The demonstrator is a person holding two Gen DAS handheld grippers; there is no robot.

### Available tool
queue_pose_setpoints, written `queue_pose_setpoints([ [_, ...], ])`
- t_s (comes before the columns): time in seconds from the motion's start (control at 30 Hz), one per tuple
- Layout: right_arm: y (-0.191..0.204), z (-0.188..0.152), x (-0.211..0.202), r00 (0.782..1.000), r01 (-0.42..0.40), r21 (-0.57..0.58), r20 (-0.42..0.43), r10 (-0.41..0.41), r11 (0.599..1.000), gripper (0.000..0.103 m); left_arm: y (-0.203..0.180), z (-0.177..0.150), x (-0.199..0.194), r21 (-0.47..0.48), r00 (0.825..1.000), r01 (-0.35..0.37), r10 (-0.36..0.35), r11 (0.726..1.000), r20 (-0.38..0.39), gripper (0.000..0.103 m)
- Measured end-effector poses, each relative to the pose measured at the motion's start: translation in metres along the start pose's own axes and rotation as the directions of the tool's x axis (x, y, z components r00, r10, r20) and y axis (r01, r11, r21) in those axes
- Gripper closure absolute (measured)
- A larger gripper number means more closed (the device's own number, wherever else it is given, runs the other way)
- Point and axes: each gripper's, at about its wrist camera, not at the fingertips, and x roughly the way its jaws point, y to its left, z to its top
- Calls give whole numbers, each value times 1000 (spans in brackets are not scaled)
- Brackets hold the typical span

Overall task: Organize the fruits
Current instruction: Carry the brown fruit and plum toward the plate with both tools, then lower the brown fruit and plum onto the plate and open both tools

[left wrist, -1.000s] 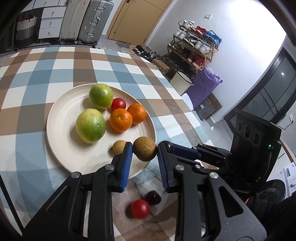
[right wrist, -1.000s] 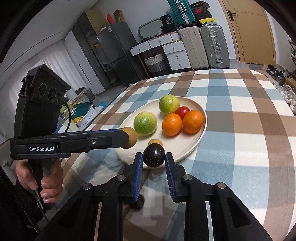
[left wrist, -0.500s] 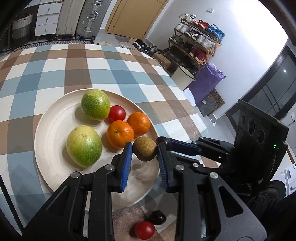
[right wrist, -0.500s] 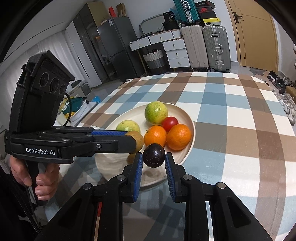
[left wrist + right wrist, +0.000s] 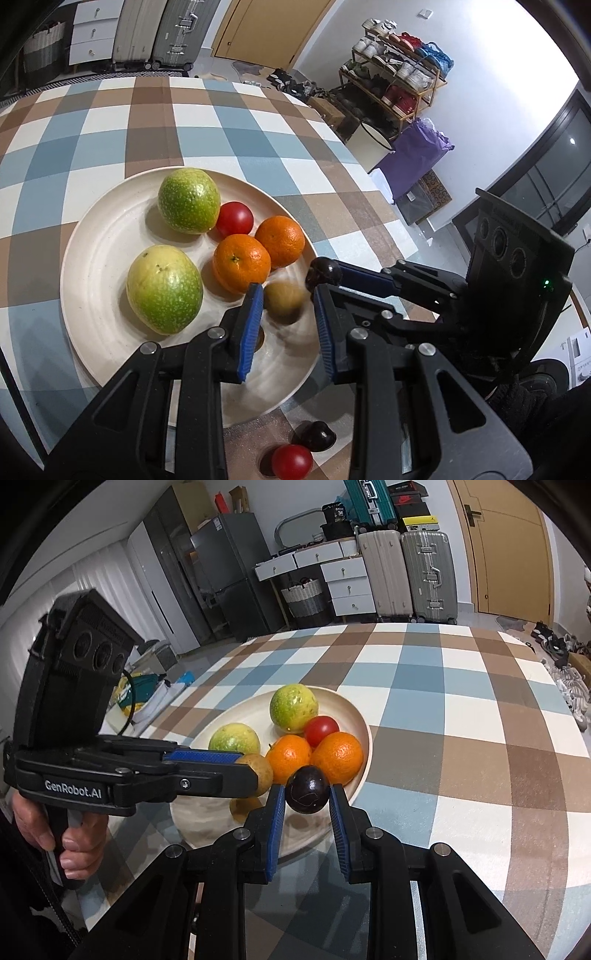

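Both claws tilt down over the near part of the plate (image 5: 92,266) on the checked desk (image 5: 461,738). The left claw (image 5: 287,295) is clamped on a blurred brown fruit (image 5: 284,301). The right claw (image 5: 306,794) is clamped on a dark fruit (image 5: 306,788). A hand (image 5: 62,834) grips the left handle, which is marked "GenRobot.AI". A second ago both hung nearer, at the plate's rim.

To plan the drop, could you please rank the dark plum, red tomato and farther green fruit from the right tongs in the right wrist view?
1. Dark plum: gripped in the right tongs.
2. Red tomato: farther back, centre.
3. Farther green fruit: by the plate far rim.
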Motion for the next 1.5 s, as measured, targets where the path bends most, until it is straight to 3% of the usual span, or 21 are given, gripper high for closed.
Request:
queue_pose_setpoints([
  [0.3,0,-2,-2,1000,19,-2,7,-19,1000,73,1,-1,-9,-5,999,-1,1,1000,33,78],
  [0.43,1,-4,-7,1000,17,1,20,-17,1000,62,-1,-3,-17,-2,999,-5,5,1000,47,78],
  [0.77,9,-5,-21,998,12,10,65,-12,1000,61,-6,-18,-37,-2,997,-17,17,1000,69,78],
  [0.87,14,-5,-29,996,1,8,84,-1,1000,55,-8,-25,-45,0,997,-23,23,1000,76,78],
  [1.03,24,-8,-38,995,6,-6,99,-5,1000,54,-10,-39,-57,0,996,-31,31,1000,89,78],
  [1.2,31,-14,-49,992,14,-3,122,-13,1000,37,-14,-57,-66,7,994,-49,48,999,101,78],
  [1.27,36,-17,-54,991,20,-7,129,-19,1000,35,-16,-65,-69,6,993,-57,56,998,102,78],
  [1.37,42,-22,-60,990,25,-8,138,-23,1000,32,-19,-76,-73,8,992,-74,73,997,107,75],
  [1.5,49,-28,-69,987,29,-6,156,-28,1000,26,-21,-89,-77,4,989,-90,89,996,117,60],
])
